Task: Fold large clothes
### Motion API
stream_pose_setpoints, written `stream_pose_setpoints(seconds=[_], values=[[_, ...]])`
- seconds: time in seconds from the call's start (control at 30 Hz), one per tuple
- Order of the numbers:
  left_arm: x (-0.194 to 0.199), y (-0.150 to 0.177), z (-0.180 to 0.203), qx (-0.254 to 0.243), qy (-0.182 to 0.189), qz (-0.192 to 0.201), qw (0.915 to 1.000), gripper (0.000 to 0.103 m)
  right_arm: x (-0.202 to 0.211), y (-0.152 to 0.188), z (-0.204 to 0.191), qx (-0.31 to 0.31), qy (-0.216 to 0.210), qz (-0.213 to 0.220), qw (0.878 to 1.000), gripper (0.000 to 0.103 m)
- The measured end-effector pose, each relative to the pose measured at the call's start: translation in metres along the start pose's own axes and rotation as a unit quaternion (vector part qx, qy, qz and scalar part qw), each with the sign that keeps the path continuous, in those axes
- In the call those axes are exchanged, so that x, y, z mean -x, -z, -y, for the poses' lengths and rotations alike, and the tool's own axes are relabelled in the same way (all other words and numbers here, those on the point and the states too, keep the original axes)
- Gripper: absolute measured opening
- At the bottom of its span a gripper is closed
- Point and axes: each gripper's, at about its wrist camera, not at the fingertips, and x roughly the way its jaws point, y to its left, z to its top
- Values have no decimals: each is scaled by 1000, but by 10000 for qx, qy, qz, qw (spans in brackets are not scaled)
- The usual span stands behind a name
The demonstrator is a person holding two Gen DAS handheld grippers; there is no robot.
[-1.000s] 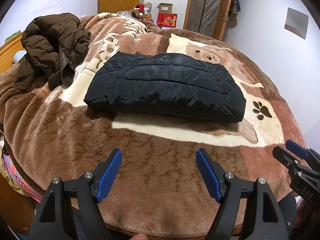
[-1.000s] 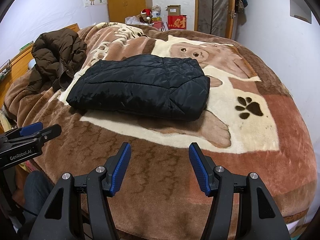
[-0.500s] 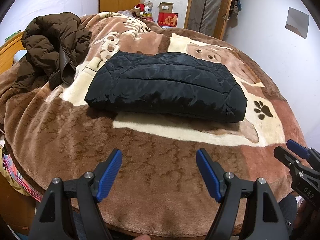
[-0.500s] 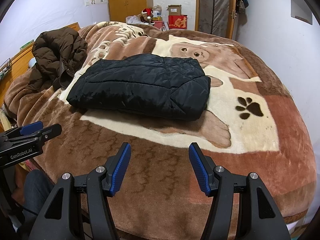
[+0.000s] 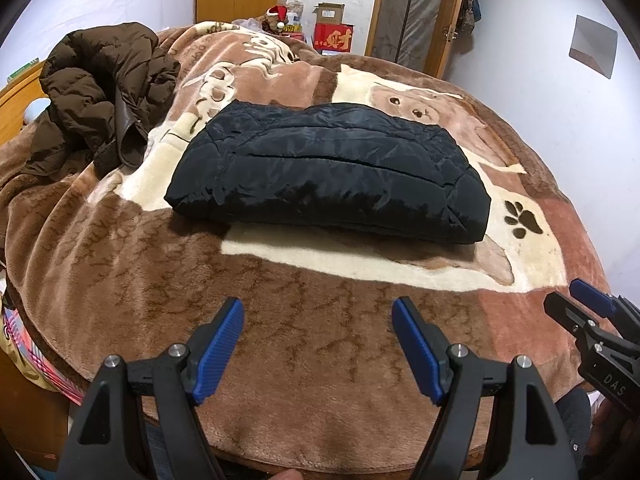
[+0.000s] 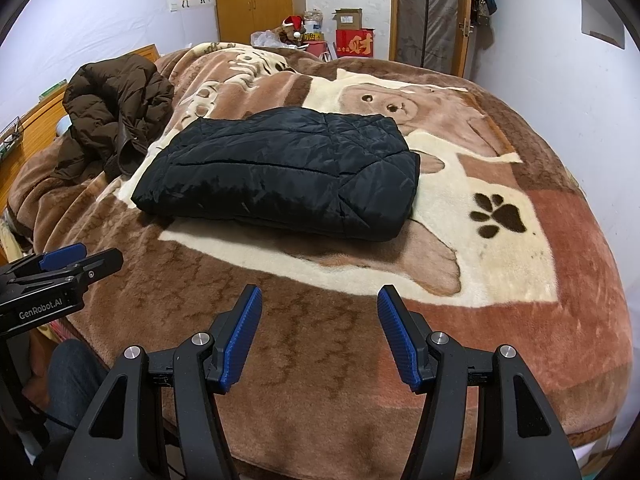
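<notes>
A black quilted jacket (image 5: 332, 172) lies folded into a flat rectangle in the middle of the bed; it also shows in the right wrist view (image 6: 284, 176). A brown puffer coat (image 5: 100, 92) lies crumpled at the far left, also in the right wrist view (image 6: 116, 108). My left gripper (image 5: 318, 316) is open and empty, held above the blanket's near edge, well short of the black jacket. My right gripper (image 6: 320, 304) is open and empty, also short of the jacket. Each gripper shows at the other view's side, the right (image 5: 592, 320) and the left (image 6: 64, 268).
The bed is covered by a brown and cream blanket (image 5: 320, 340) with a bear and paw print (image 6: 498, 216). Boxes (image 6: 354, 42), a wardrobe (image 6: 256, 0) and a door (image 6: 432, 12) stand beyond the bed. A white wall is to the right. A wooden headboard (image 5: 16, 96) is at left.
Both grippers have risen or drawn back very slightly; the jacket and the coat have not moved. Both grippers stay open.
</notes>
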Motion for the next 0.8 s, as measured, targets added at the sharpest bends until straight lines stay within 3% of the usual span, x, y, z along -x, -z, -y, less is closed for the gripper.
stream_pose_setpoints(seconds=[0.8], values=[[-4,5,2,-20,-144,-73,9999,78,-6,4,7,34,-18,-62,10000,60]])
